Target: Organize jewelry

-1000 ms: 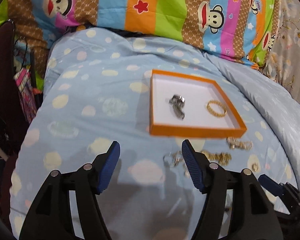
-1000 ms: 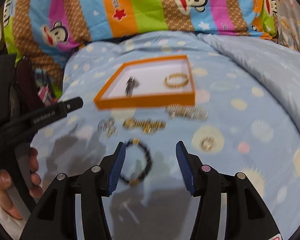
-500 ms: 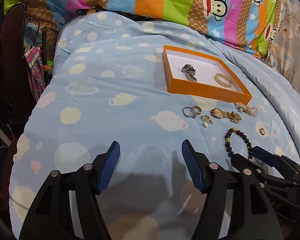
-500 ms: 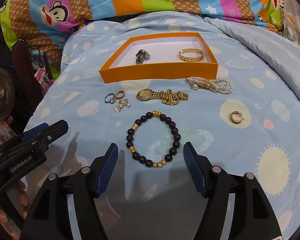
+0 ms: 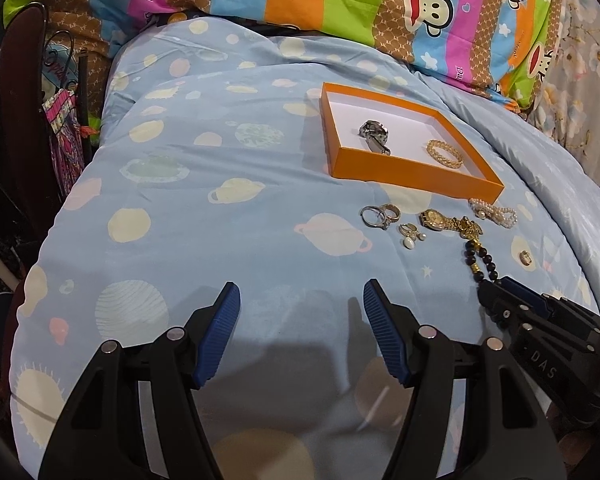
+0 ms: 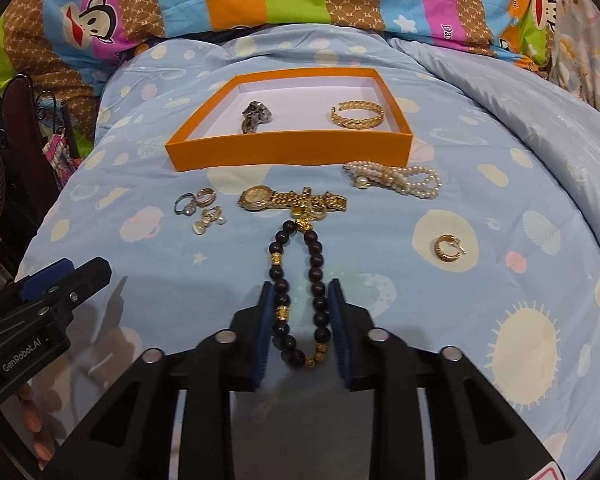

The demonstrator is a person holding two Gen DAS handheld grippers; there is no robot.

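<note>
One orange tray [image 6: 288,152] is lying near the far edge of the bed [image 6: 500,160], holding two pieces: a silver item [image 6: 256,114] and a gold bangle [image 6: 357,115]. Just beside the tray's near edge are lying one pearl strand [image 6: 396,176], one gold watch [image 6: 288,199], two rings [image 6: 194,200] and pearl earrings [image 6: 212,218]. One gold hoop earring [image 6: 446,249] is lying apart, toward the bed's right edge. The right hand-held gripper [image 6: 300,300] is pointing steeply down, its jaws closing around one black bead bracelet [image 6: 298,280], squeezed into a long loop between them. The left hand-held gripper [image 5: 302,300] is hovering with jaws wide and nothing between them.
</note>
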